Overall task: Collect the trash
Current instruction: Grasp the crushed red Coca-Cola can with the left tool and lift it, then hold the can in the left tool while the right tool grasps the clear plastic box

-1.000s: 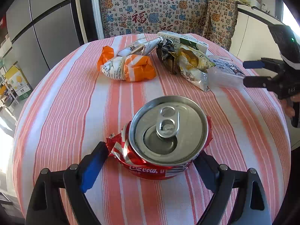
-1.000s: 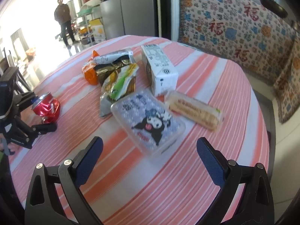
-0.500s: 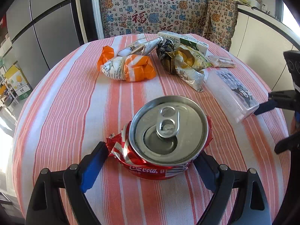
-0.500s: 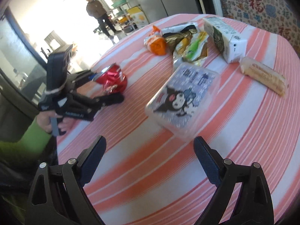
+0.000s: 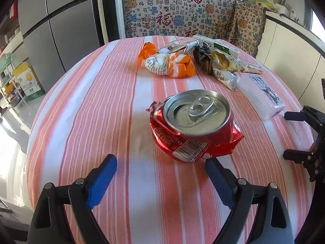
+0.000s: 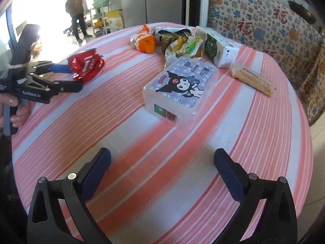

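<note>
Can [image 5: 193,124]: crushed, sits mid-table toward the left edge. Probably light, thin metal w/ sharp creased folds, slick, gives under pressure; best pinched across the crumpled red sides below the lid. Left gripper [image 5: 160,170] is wide, nothing held, can just ahead of the tips, not between pads. Right gripper [image 6: 162,162] jaws opening, wide, only cloth between them, box [image 6: 180,89] ahead. Table [image 6: 254,152] striped. Left view shows can lid and barcode; right view shows box top and the hand [image 6: 19,109] on the left tool.
</note>
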`<state>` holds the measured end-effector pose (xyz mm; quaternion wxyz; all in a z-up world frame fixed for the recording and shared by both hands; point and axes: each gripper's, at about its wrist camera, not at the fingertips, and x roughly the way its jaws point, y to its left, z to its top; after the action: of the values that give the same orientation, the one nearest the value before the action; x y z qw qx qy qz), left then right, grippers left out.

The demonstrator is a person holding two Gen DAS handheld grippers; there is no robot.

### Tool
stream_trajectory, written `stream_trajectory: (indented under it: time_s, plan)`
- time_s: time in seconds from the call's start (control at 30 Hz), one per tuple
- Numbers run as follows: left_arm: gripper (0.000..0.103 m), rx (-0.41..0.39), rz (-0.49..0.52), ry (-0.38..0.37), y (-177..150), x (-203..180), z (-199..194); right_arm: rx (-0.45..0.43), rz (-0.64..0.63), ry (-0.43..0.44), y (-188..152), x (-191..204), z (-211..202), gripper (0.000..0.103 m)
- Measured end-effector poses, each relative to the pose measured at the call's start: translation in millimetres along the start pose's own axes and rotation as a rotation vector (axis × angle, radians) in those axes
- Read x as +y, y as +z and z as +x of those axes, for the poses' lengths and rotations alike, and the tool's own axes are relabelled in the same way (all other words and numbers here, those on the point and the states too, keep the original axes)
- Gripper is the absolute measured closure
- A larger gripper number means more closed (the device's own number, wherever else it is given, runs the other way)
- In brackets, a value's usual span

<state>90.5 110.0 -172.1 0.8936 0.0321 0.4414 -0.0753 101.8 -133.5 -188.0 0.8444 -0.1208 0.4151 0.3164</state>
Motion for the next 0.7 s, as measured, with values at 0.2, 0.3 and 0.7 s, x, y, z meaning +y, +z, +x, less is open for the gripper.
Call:
stream_trajectory:
  time_s: [0.2, 0.3, 0.7]
  plan:
    - [0.012, -0.044, -0.050, -0.036, -1.7, -10.6, -22.3, 0.001, 0.014, -0.025, 0.1, -4.9, 0.6, 0.001]
    - [0.012, -0.090, -0.104, -0.084, 7.6, -23.0, -35.3, 0.000, 0.015, -0.030, -3.6, -5.4, -2.5, 0.001]
    - [0.027, -0.044, -0.133, 0.070, 41.7, -37.6, -6.4, 0.025, 0.205, -0.022, 28.9, -36.3, -23.9, 0.001]
